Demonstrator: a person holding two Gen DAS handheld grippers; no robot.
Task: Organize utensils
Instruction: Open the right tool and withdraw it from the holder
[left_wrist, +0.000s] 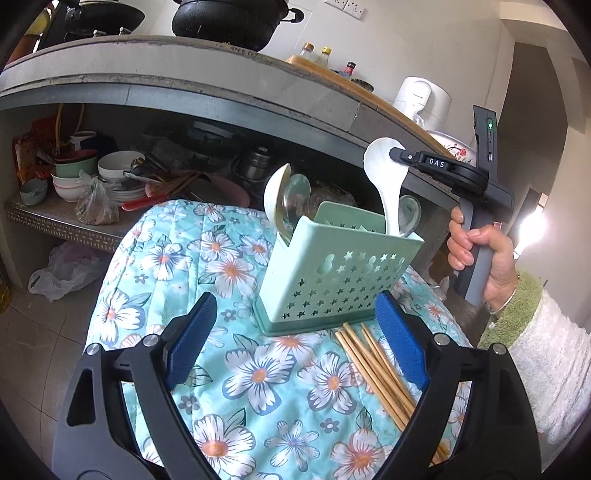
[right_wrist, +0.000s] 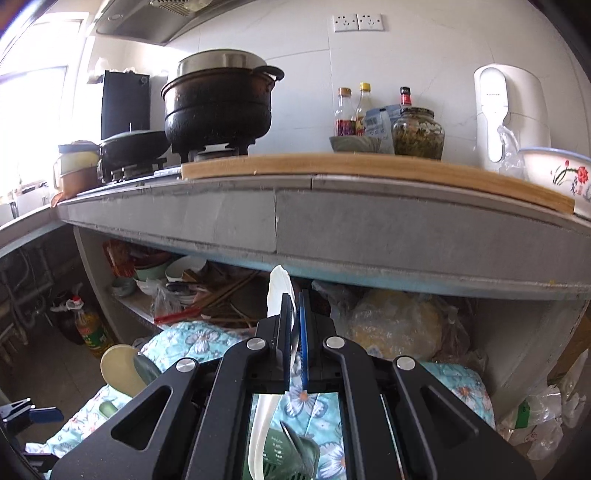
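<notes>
One white spoon (left_wrist: 384, 184) was clamped by its bowl in the right hand-held gripper (right_wrist: 294, 325), handle down in the caddy (left_wrist: 332, 273) for upright storage, while the left hand-held gripper (left_wrist: 295, 343) stood apart near the chopsticks (left_wrist: 373, 369).

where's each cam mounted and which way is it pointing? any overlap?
Left wrist: on the open left gripper, looking down at the green caddy, chopsticks and the right hand.
Right wrist: on the right gripper, shut on the white spoon, facing the counter.
Shared: spoon, caddy, floral cloth.
</notes>
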